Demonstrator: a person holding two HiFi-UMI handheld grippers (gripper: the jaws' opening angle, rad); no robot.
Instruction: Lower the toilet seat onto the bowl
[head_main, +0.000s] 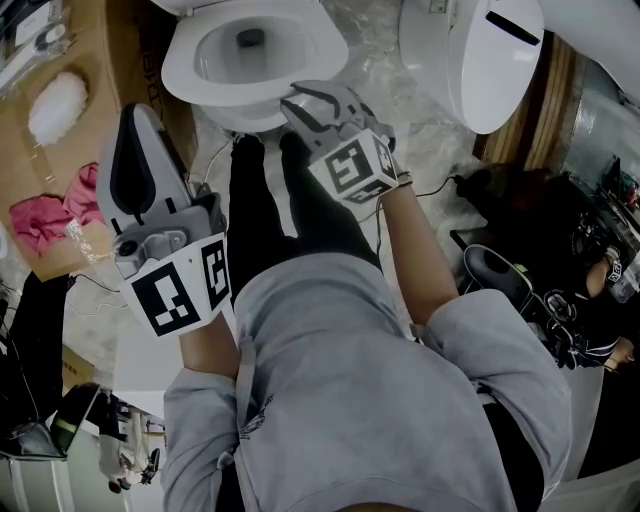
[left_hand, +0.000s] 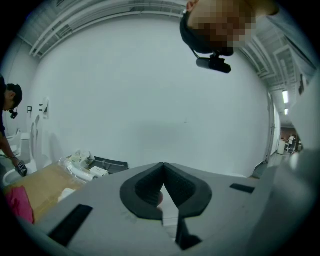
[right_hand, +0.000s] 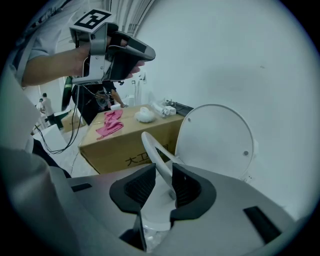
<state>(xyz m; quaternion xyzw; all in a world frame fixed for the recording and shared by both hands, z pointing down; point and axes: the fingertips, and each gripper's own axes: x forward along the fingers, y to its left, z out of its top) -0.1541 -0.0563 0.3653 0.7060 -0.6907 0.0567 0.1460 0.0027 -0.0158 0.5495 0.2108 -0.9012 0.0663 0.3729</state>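
At far left a brown cardboard box carries a crumpled pink cloth and a fluffy white tuft. Just beside it the left tool, grey plastic with ribbed black pads, is held up with its jaw tips pressed together on nothing, facing a plain white wall. In the middle stands the glossy white toilet bowl, oval and smooth. The right tool reaches to its front edge, and its pads are clamped on the toilet seat, a thin, curved white ring that is tilted partway up off the bowl. Behind the seat the rounded lid stands upright against the wall. Further right, a second white toilet stands on the mottled floor.
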